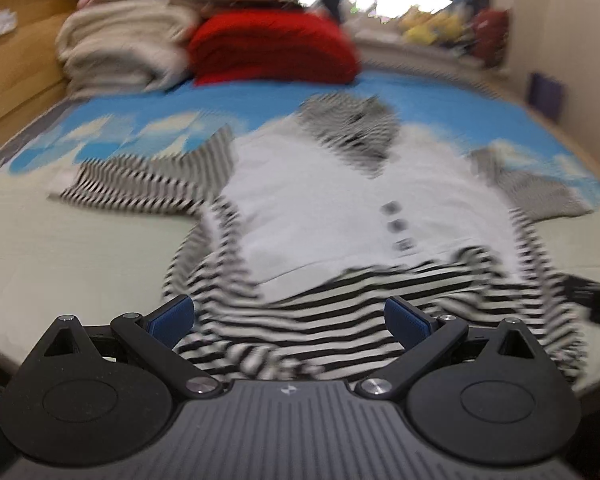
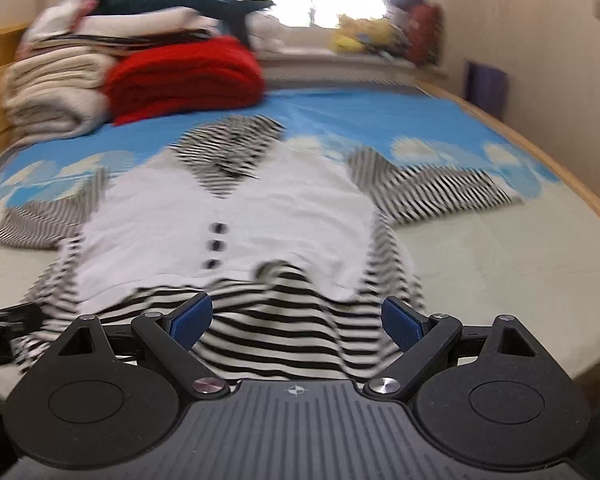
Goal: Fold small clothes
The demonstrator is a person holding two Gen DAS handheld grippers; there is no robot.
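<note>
Two open grippers poised at a small garment's hem

Both sets of blue-padded fingers are spread wide and hold nothing: the left gripper (image 1: pixel 288 318) and right gripper (image 2: pixel 298 318) hover over the near hem of a small striped garment (image 2: pixel 228 216). It lies flat on the bed (image 2: pixel 480 256), sleeves out. Folding seems about to begin; next, each gripper must pinch a hem corner. Soft black-and-white striped knit, a plain white vest-shaped front panel, three dark buttons (image 2: pixel 216 245). Motion blur hides the seams.
</note>
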